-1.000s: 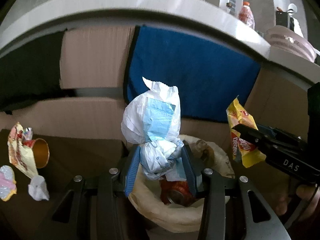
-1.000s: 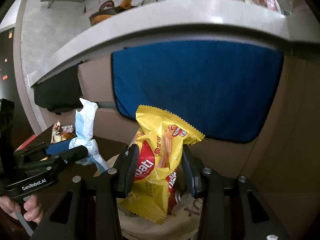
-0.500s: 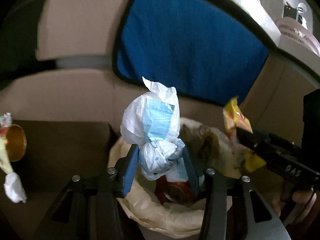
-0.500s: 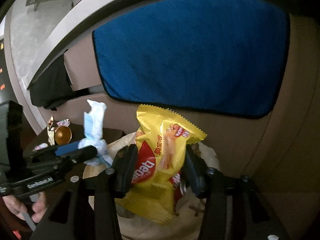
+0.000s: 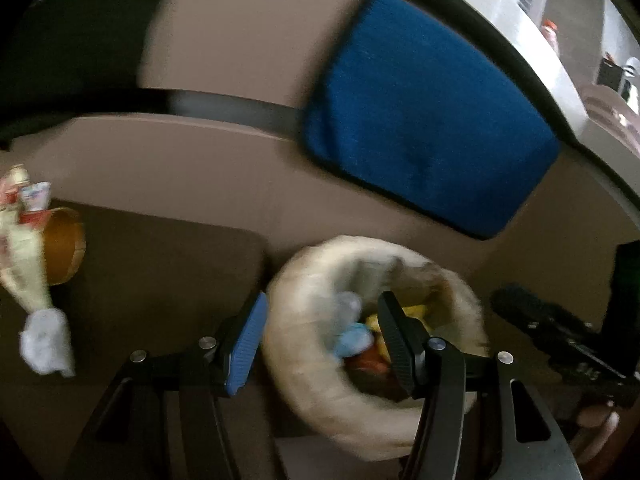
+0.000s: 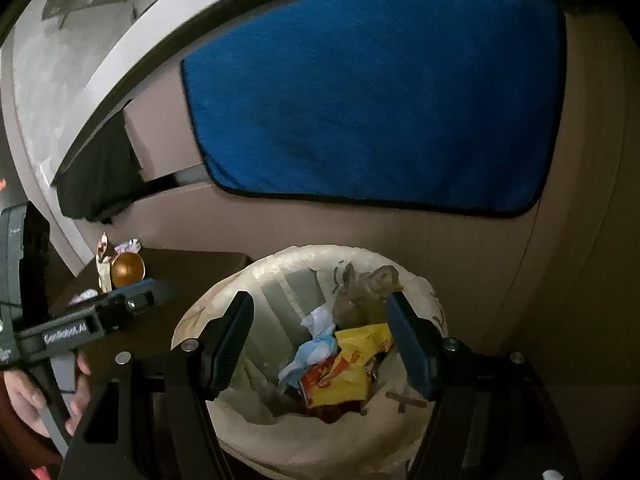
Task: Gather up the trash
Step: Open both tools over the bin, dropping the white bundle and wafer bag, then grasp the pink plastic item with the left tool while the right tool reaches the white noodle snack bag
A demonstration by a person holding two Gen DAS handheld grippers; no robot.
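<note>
Both claws are spread wide with nothing between their fingers. The right claw (image 6: 320,340) hangs over the bin (image 6: 240,408), and the yellow snack bag (image 6: 348,368) lies inside it, below and between the fingers, touching the white-and-blue wrapper (image 6: 316,340) beside it. The left claw (image 5: 320,336) straddles the near rim of the bin (image 5: 304,360); the pale blue wad (image 5: 352,340) inside is probably that same wrapper, though the view is blurred. A gold cup (image 5: 64,244) and crumpled scraps (image 5: 44,340) lie well off to the left on the dark table (image 5: 160,280).
</note>
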